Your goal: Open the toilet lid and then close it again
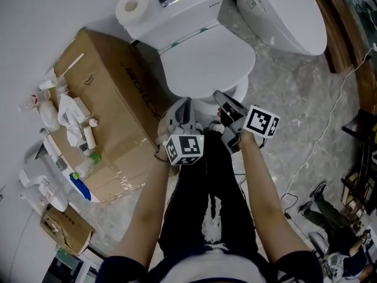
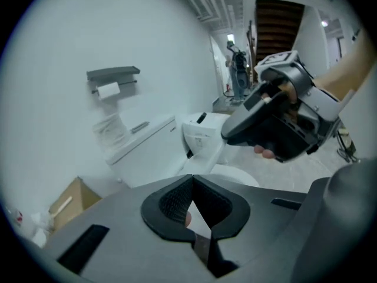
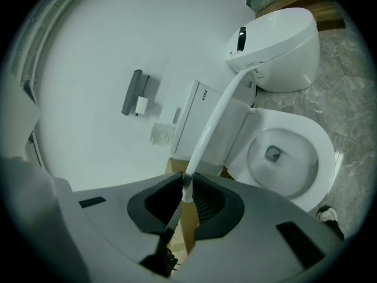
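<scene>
Above the open bowl [image 3: 327, 152], the toilet lid [image 3: 213, 125] stands partly raised. Its front edge is pinched between the narrowly parted jaws of the right gripper [image 3: 187, 184], while the left gripper [image 2: 191, 200] hovers close by, jaws closed on nothing. The pinch takes only a thin sliver of smooth rim, so a twist of the wrist could let the lid slip free and slam down onto the bowl.

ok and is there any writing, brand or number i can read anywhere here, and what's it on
No text can be read.
cardboard box: dark print on its top, too blurred to read
second toilet: small label, too small to read
cistern: tiny dark marks, unreadable
marker cubes: black and white square patterns, no words
</scene>
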Action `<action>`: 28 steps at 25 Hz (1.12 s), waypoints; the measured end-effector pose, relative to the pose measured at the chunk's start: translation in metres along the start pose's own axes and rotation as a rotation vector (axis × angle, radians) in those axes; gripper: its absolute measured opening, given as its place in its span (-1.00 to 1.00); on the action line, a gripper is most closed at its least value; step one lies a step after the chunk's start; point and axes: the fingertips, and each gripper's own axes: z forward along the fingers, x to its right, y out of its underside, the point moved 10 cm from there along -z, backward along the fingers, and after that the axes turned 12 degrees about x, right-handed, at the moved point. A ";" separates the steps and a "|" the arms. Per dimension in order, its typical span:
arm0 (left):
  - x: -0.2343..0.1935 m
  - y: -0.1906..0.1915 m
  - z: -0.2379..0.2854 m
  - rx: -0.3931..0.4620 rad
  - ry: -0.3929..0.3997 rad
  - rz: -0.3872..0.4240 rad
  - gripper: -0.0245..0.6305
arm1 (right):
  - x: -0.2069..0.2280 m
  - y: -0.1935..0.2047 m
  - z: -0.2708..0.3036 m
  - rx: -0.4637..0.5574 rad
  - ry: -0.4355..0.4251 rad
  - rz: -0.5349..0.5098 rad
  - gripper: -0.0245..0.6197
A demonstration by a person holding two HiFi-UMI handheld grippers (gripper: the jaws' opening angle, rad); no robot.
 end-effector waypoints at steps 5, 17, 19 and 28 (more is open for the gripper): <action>-0.005 -0.003 0.001 0.010 -0.007 0.040 -0.91 | -0.019 -0.010 0.018 0.016 -0.067 -0.005 -0.79; -0.034 -0.010 0.007 0.036 -0.091 -0.063 -0.91 | -0.051 -0.034 0.059 0.058 -0.155 0.025 -0.79; -0.038 -0.012 0.006 0.042 -0.135 -0.081 -0.91 | -0.056 -0.037 0.065 0.066 -0.169 0.029 -0.78; -0.059 -0.025 0.019 0.105 -0.216 -0.194 -0.91 | -0.073 -0.050 0.096 0.094 -0.238 0.054 -0.78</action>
